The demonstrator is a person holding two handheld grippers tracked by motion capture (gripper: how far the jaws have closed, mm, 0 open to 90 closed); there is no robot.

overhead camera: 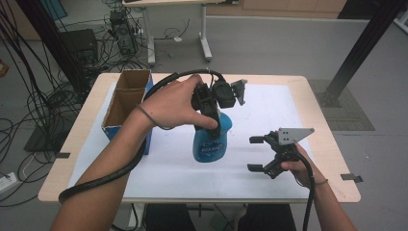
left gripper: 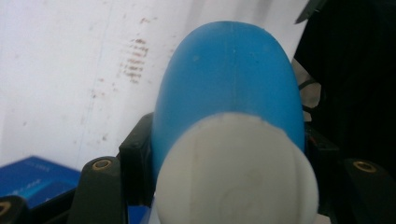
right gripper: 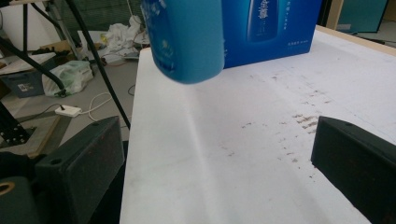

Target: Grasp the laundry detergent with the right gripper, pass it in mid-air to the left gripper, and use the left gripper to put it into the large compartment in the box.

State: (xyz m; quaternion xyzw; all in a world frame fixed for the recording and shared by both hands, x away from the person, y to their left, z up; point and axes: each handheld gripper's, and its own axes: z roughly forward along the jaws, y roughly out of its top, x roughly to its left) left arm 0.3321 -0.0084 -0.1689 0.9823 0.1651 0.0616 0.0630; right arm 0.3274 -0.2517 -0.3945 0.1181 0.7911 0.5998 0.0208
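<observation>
The left gripper (overhead camera: 208,115) clamps the blue bottle (overhead camera: 210,142) by its neck, holding it off the white sheet (overhead camera: 269,125), seemingly bound for the open box (overhead camera: 126,103), while the right gripper (overhead camera: 257,154) waits with its 2 jaws spread, holding nothing.

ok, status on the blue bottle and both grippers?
Left gripper shut on blue bottle, bottle off the sheet. Right gripper open, holding nothing, beside it. Open box at left, path unobstructed.

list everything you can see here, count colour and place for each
bottle: 1, blue with a white cap, lifted off the sheet near the middle, held at its top
box: 1, blue outside, brown cardboard inside, open top, left part of the table
sheet: 1, white with brown marks, covers most of the table top
table: 1, light wood
left gripper: 1, black, shut on the bottle
right gripper: 1, black, open, above the sheet at the right, holding nothing
</observation>
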